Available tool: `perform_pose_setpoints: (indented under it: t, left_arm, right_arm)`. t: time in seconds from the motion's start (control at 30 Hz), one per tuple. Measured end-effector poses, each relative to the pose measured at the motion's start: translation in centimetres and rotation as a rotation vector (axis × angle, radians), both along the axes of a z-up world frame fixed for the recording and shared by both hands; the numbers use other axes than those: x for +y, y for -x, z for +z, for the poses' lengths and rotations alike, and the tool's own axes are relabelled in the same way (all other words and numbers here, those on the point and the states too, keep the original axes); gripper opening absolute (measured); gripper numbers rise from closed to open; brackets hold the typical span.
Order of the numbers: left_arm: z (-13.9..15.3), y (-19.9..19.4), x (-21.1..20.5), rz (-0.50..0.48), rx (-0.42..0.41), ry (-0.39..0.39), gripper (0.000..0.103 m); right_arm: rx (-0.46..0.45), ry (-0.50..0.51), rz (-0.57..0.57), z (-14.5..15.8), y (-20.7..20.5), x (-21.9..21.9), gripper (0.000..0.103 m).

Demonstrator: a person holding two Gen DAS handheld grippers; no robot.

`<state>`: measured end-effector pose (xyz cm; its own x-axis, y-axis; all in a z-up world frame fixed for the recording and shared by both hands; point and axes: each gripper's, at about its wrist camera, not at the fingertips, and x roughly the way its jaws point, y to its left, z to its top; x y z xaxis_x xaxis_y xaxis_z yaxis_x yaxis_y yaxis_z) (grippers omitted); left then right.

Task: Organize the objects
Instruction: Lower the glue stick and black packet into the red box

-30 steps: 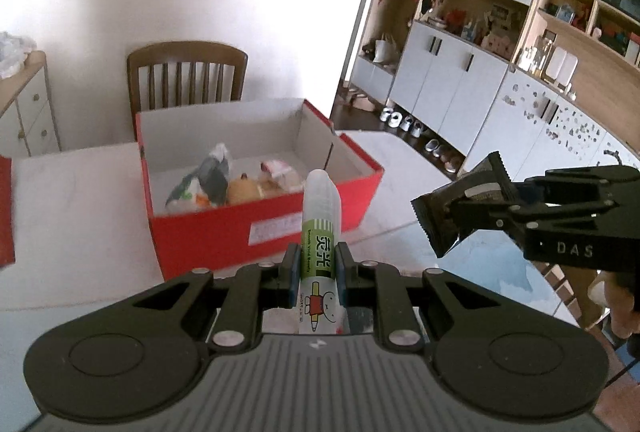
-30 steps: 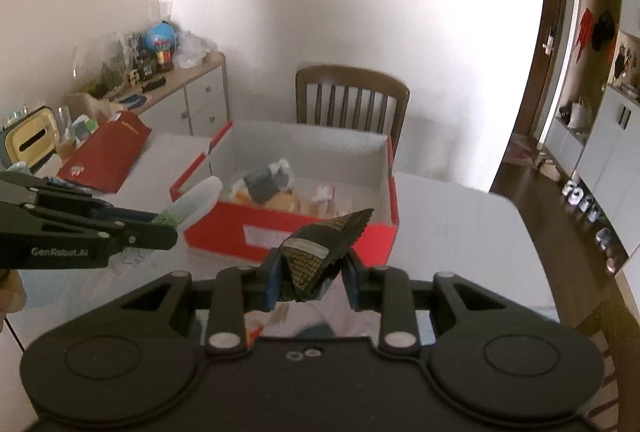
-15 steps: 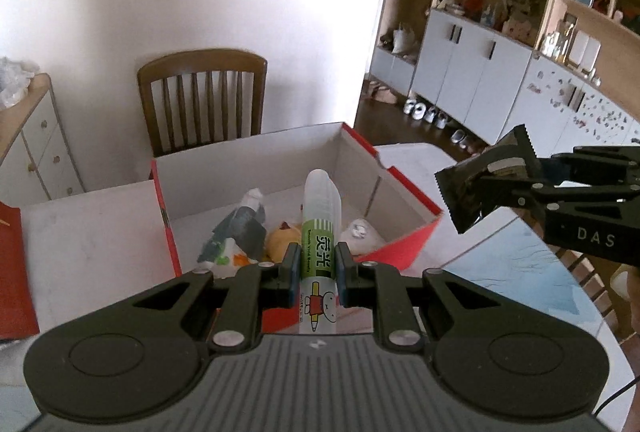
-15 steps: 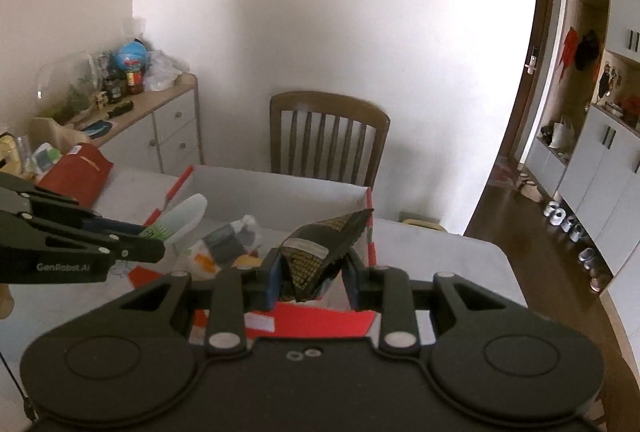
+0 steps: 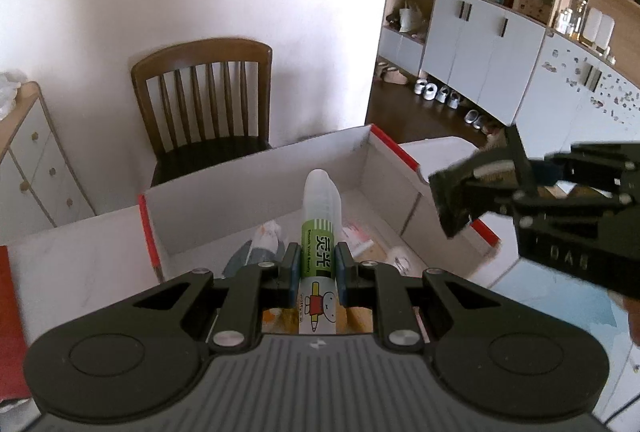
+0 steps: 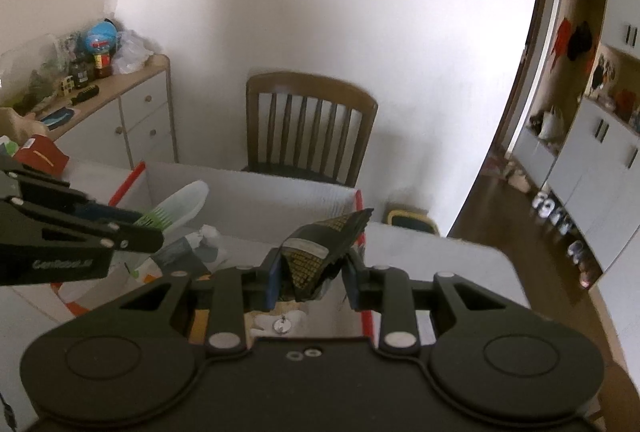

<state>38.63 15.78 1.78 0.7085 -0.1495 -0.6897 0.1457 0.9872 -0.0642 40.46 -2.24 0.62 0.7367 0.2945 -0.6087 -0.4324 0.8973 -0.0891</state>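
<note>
My left gripper (image 5: 317, 266) is shut on a white glue tube with a green label (image 5: 320, 232) and holds it over the open red shoebox (image 5: 256, 183). My right gripper (image 6: 311, 274) is shut on a black and gold snack packet (image 6: 320, 252), also above the box (image 6: 280, 187). The right gripper with its packet (image 5: 472, 191) shows at the right of the left wrist view, over the box's right wall. The left gripper with the tube (image 6: 176, 207) shows at the left of the right wrist view. Several small wrapped items (image 5: 260, 244) lie in the box.
A wooden chair (image 5: 204, 99) stands behind the white table (image 5: 80, 264). A sideboard with clutter (image 6: 100, 103) is at the left. A red box lid (image 6: 40, 155) lies on the table's left. White cupboards and shoes (image 5: 460, 95) line the right.
Both grippers have moved forward from in front of the box to above its inside, still holding the tube and the packet.
</note>
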Motion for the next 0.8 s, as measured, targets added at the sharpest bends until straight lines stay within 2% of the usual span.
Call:
perform_pose_setpoints:
  t: [0.4, 0.8]
  left_arm:
    - [-3.0, -5.5, 0.1, 0.007, 0.07, -0.003, 0.016]
    - [-6.0, -8.2, 0.0, -0.013, 0.153, -0.013, 0.017]
  right_arm:
    - [0.092, 0.017, 0.006, -2.6, -2.8, 2.5, 0.03]
    - [0.19, 0.063, 0.017, -5.9, -3.7, 4.3, 0.03]
